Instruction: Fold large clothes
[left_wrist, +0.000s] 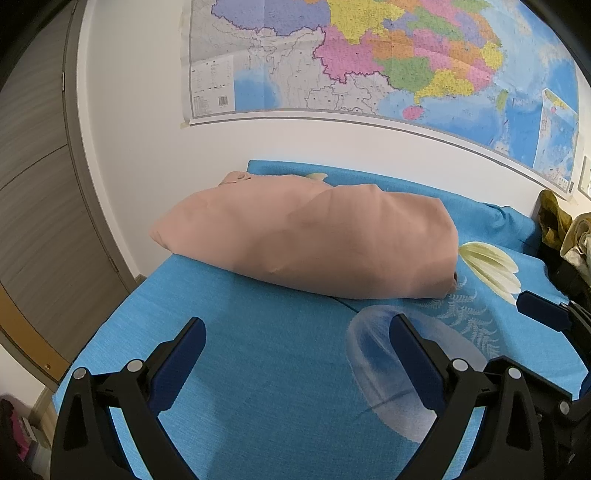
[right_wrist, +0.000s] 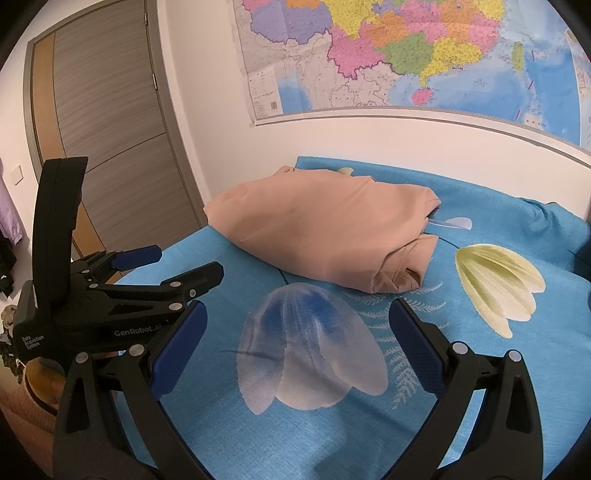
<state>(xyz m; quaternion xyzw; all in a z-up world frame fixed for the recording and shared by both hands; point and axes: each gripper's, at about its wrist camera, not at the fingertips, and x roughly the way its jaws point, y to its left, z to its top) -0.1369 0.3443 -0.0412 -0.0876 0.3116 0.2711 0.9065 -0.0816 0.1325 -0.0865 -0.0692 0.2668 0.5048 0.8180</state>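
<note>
A salmon-pink garment folded into a thick soft bundle (left_wrist: 306, 236) is lying across the far part of the blue flower-printed bedsheet (left_wrist: 258, 369), near the white wall under the large coloured wall map (left_wrist: 369, 55). The left gripper (left_wrist: 297, 332) and the right gripper (right_wrist: 297, 314) are both hovering over bare sheet with jaws spread wide, holding nothing. The folding is looking nearly finished; any last tidy would likely be best done by pinching the loose layered end (right_wrist: 402, 266) and pressing it flat. The bundle's left corner is overhanging the bed edge beside the grey wooden door (right_wrist: 122, 122); open sheet lies in front.
</note>
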